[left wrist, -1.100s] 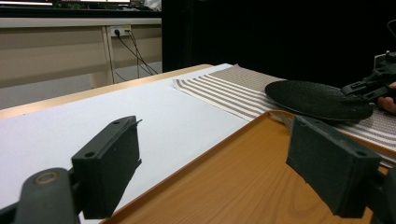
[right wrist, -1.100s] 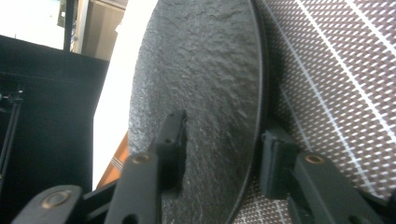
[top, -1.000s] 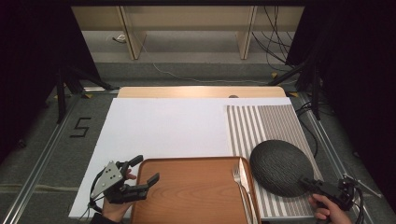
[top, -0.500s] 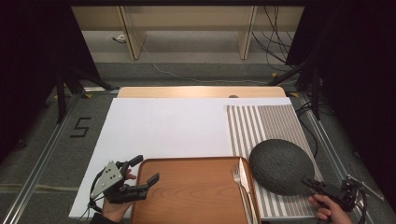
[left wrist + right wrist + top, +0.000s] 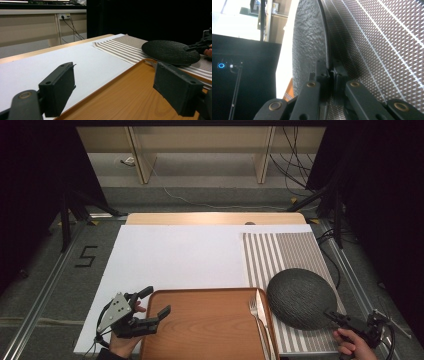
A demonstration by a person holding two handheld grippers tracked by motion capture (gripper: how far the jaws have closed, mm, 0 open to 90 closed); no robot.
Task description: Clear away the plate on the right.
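Observation:
A dark textured plate (image 5: pixel 300 297) lies on the striped placemat (image 5: pixel 285 250), just right of the wooden tray (image 5: pixel 200 330). My right gripper (image 5: pixel 330 314) comes in from the bottom right. Its jaws have just been closing with the plate's near rim between them, and they now pinch it. In the right gripper view, the right gripper (image 5: pixel 329 68) grips the plate (image 5: pixel 308 42) edge. My left gripper (image 5: pixel 156 301) stands open at the tray's left edge, holding nothing. In the left gripper view, the left gripper (image 5: pixel 113 87) straddles the tray (image 5: pixel 130 100) rim, with the plate (image 5: pixel 172 51) farther off.
A fork (image 5: pixel 255 312) lies along the tray's right side, next to the plate. A white sheet (image 5: pixel 175 255) covers the table's left and middle. Shelving and cables stand beyond the far edge.
The right gripper's jaws have closed onto the plate's near rim. The left gripper and the tray have not moved.

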